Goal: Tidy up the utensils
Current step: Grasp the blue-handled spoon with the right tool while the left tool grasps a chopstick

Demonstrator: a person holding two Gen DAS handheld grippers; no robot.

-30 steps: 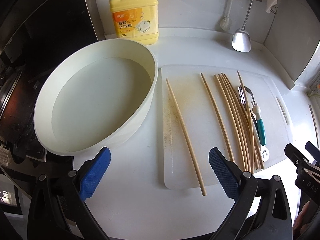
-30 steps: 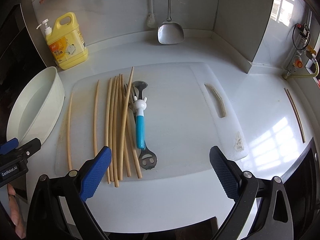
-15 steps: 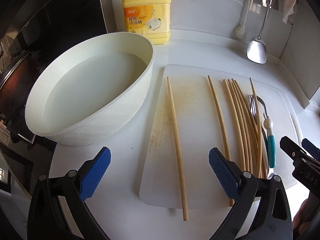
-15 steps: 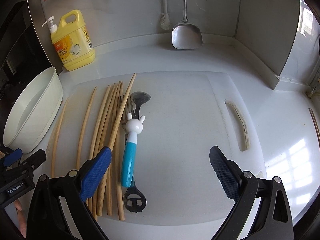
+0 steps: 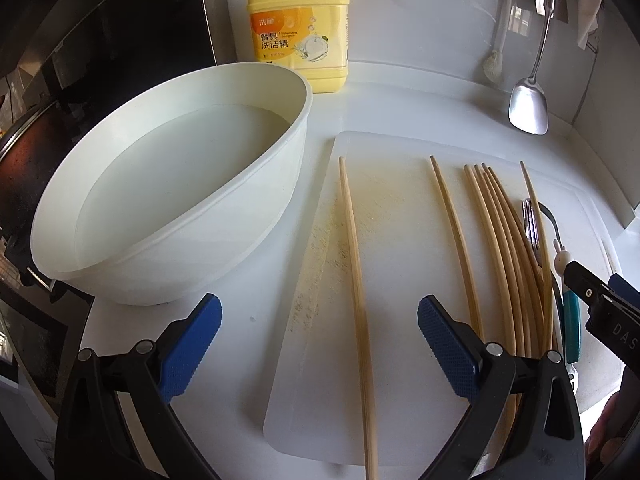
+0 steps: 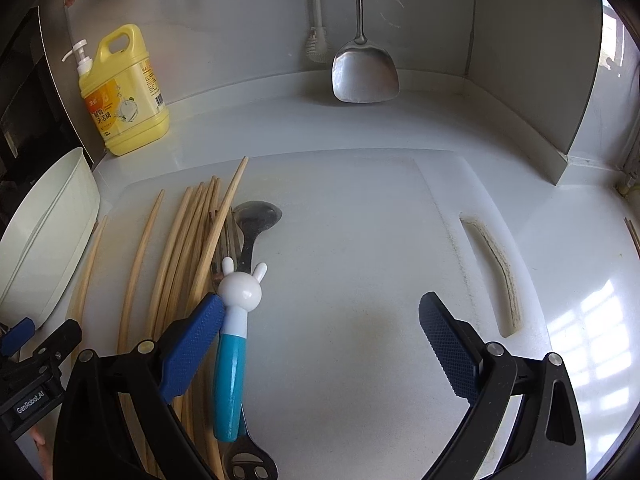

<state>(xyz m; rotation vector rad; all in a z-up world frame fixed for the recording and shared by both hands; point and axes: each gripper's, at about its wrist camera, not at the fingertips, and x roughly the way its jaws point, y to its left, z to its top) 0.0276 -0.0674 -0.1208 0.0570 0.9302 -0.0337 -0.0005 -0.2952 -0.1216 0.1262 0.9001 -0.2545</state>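
Left gripper (image 5: 319, 344) spread over chopstick (image 5: 357, 280); right gripper (image 6: 320, 340) agape.

Chopsticks (image 5: 498, 248) matt pale wood, cutting board (image 5: 400, 216) scuffed white plastic. Basin (image 5: 224, 248) smooth plastic. Hanging spatula (image 6: 365, 74) shiny metal

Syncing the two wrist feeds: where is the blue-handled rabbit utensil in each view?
Left wrist: the rabbit utensil lies at the far right edge, beyond the chopstick bundle, partly hidden by the right hand-held gripper.
Right wrist: it lies lower left of centre, rabbit head upward, beside the left finger of that hand-held gripper.
Shared landmark: the yellow detergent bottle, top centre in the left view, upper left in the right.
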